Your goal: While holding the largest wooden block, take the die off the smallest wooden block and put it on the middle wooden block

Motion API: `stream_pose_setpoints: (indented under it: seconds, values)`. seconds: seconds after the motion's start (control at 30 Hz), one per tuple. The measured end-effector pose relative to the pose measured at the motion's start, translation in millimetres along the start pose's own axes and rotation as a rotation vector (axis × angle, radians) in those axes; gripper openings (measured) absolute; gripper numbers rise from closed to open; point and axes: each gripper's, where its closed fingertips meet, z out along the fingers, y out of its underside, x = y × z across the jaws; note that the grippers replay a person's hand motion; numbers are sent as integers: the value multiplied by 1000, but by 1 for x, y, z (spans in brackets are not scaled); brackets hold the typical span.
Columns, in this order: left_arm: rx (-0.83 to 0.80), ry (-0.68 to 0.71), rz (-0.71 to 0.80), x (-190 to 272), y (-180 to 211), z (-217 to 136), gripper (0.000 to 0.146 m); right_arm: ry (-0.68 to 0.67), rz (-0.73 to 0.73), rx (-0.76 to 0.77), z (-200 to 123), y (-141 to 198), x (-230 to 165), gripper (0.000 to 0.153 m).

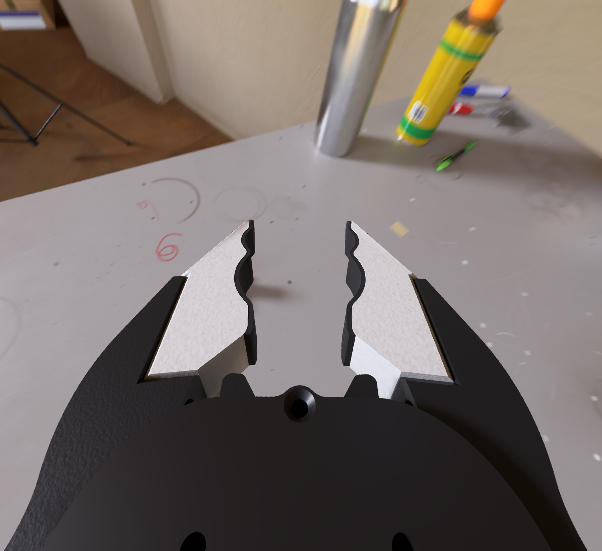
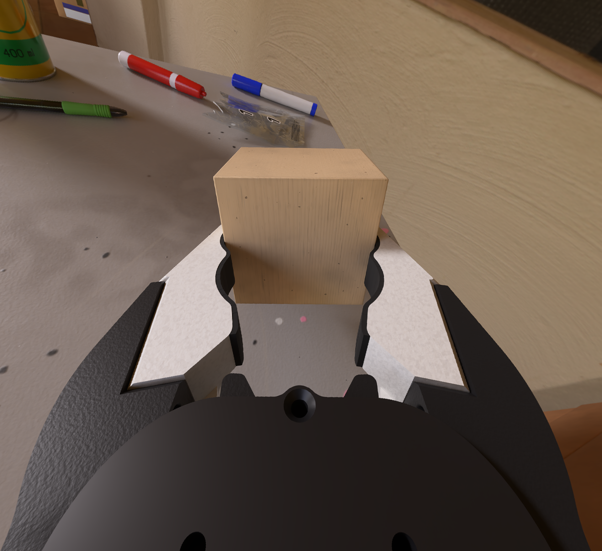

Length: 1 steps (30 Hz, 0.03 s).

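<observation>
A large pale wooden block (image 2: 299,209) stands upright between the fingers of my right gripper (image 2: 299,235). Both black pads press against its sides, so the gripper is shut on it, near the table's far right edge by the wall. I cannot tell whether the block rests on the table or is just above it. My left gripper (image 1: 299,224) is open and empty, hovering over bare grey table (image 1: 293,274) with red scribbles to its left. No die and no other wooden block shows in either view.
A silver bottle (image 1: 361,56) and a yellow spray can (image 1: 449,56) stand at the table's far edge. A red marker (image 2: 159,74), a blue marker (image 2: 277,95), a green pen (image 2: 84,109) and a clear plastic bag (image 2: 260,124) lie beyond the block.
</observation>
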Motion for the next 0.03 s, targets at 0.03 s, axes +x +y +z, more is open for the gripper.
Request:
stream_pose_setpoints:
  seconds: [0.03]
  values:
    - [55,28,-10,9,-2,-7,56,-1,-3,5,0,-1,-1,82]
